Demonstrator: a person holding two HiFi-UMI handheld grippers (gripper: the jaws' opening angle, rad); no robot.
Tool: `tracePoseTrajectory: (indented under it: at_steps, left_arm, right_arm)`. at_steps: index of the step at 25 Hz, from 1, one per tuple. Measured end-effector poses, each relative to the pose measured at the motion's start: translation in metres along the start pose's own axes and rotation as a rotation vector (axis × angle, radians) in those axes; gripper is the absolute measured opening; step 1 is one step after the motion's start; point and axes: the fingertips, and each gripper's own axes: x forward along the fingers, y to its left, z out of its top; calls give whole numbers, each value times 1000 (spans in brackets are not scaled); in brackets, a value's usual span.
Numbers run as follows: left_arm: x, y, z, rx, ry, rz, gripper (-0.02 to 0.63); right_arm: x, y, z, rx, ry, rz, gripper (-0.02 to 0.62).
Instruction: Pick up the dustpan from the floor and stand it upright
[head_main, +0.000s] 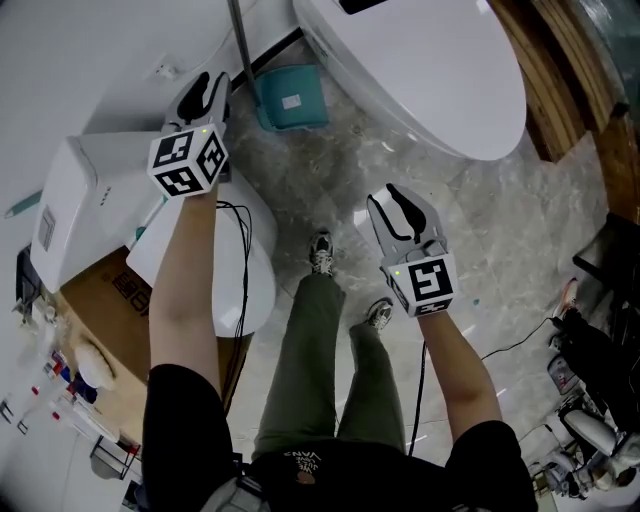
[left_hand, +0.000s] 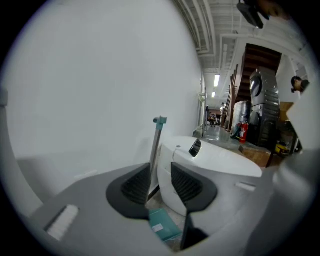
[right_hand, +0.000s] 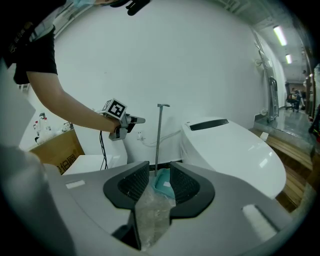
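Teal dustpan (head_main: 292, 97): upright on marble floor (head_main: 470, 220), long handle (head_main: 240, 40) vertical, well beyond both jaw pairs, beside white toilet (head_main: 420, 70). Left gripper (head_main: 207, 88): jaws apart, nothing between. Right gripper (head_main: 397, 202): jaws apart, empty.

The brown cardboard box (right_hand: 55, 150) carries large dark printed characters on its side. They look Chinese, but an arm and the box's edge cut them off, so they cannot be read with certainty. A small white label on the teal plastic dustpan (head_main: 292, 100) is too small to read. The two white cubes (head_main: 188, 160) (head_main: 430, 282) bear black square marker patterns, not letters. A pale logo on the black garment (head_main: 300, 458) stays illegible.
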Motion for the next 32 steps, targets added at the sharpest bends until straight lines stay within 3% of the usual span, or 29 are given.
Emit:
tracePoseTrajectory:
  at_steps: [7, 11, 14, 20, 32]
  left_arm:
    - [-65, -39, 42, 31, -67, -3, 141]
    - [-109, -62, 62, 0, -103, 8, 120]
    - [-139, -83, 73, -39, -123, 7, 91]
    - [-198, -128, 94, -1, -155, -20, 52]
    - [-305, -210, 127, -43, -178, -17, 52]
  right_arm:
    - [-56, 16, 25, -20, -44, 14, 124]
    - [-92, 27, 36, -28, -54, 23, 124]
    - [-122, 35, 46, -49, -64, 26, 48]
    - [-173, 48, 68, -56, -102, 23, 3]
    - [-270, 82, 105, -15, -164, 48, 2]
